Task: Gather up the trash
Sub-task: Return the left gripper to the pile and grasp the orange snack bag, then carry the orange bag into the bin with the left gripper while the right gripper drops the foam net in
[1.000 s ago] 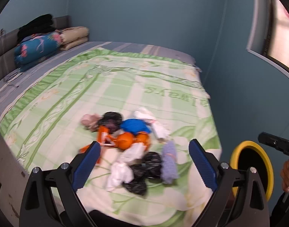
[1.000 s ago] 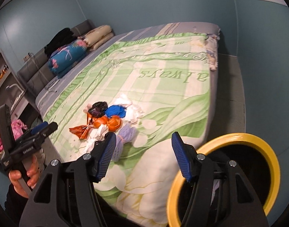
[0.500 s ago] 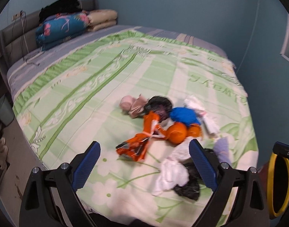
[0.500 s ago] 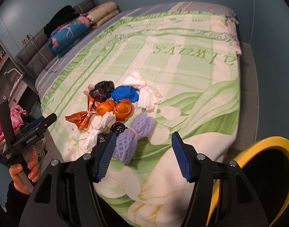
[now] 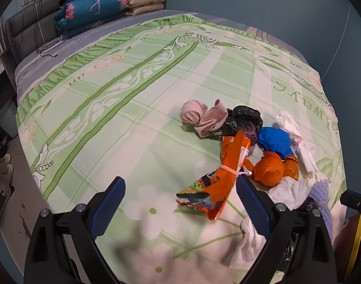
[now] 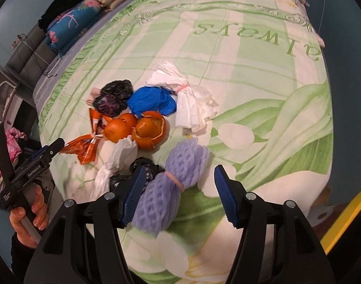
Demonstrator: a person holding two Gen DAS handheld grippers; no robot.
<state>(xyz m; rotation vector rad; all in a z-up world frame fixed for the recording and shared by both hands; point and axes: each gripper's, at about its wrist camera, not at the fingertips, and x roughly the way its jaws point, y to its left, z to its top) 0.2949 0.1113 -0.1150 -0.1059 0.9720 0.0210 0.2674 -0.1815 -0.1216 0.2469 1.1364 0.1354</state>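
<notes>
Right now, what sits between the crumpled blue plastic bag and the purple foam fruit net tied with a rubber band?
In the right wrist view, the orange peels lie between the blue bag and the purple foam net.

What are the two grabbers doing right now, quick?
Left gripper: open, holding nothing, over the orange foil snack wrapper.
Right gripper: open, holding nothing, over the purple foam net sleeve.

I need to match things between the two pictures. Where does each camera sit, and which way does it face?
Left wrist: on the left gripper, angled down at the bed and orange wrapper; its two open fingers show.
Right wrist: on the right gripper, angled down at the purple foam net; its open fingers show, plus the hand holding the left gripper.
Shared: wrapper, orange peels, blue bag, bed.
</notes>
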